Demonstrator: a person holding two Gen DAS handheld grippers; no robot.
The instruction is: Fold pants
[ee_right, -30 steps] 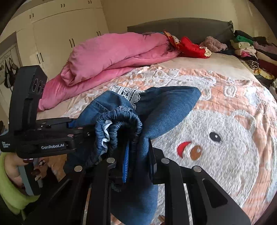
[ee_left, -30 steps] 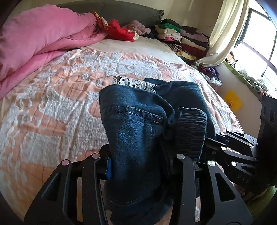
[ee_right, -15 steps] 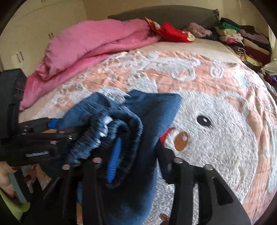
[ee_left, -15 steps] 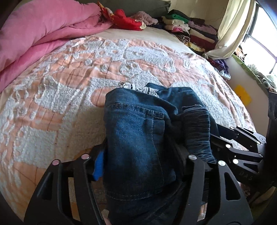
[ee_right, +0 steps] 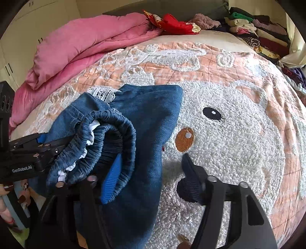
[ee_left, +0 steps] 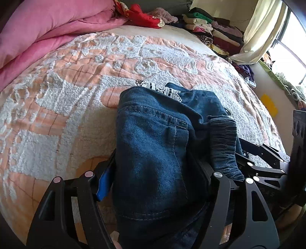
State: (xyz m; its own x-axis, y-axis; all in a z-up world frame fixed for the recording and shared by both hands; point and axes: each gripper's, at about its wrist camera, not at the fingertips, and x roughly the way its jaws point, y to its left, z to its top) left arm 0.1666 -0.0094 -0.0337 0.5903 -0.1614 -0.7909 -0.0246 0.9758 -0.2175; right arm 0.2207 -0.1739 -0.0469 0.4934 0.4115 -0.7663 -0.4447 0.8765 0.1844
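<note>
Folded blue jeans (ee_left: 153,153) lying on the peach-and-white tufted bedspread (ee_left: 57,99), near its front edge, a strip of white lace trim (ee_left: 162,90) peeking out at the far end of the bundle. In the right wrist view, same jeans (ee_right: 145,118) resting just left of the bedspread's (ee_right: 239,134) embroidered bear face, gathered elastic waistband (ee_right: 107,138) curled up at the near left of the bundle.

Left gripper (ee_left: 153,182) straddling the near end of the jeans, jaws just opened further and now set fairly wide, denim lying between them. Blue pad of one finger (ee_left: 104,182) standing just beside the left flank of the jeans; whether it touches the cloth cannot be told, and the other finger's inner face is hidden by denim. No clear squeeze on the cloth.

Right gripper (ee_right: 151,182) also just opened further, jaws wide. Blue-padded finger (ee_right: 111,182) tucked against the waistband folds, the black-padded finger (ee_right: 189,183) well clear of the jeans, over bare white tufting below the bear's orange nose. Nothing clamped.

Seen from the right wrist view, left gripper (ee_right: 38,149) reaching in at the left side of the jeans.

Beyond the jeans, toward the head of the bed: rumpled pink duvet (ee_left: 47,28), a red garment (ee_left: 141,15), a stack of folded clothes (ee_left: 210,30). Cream curtain (ee_left: 262,28) beside that stack.
</note>
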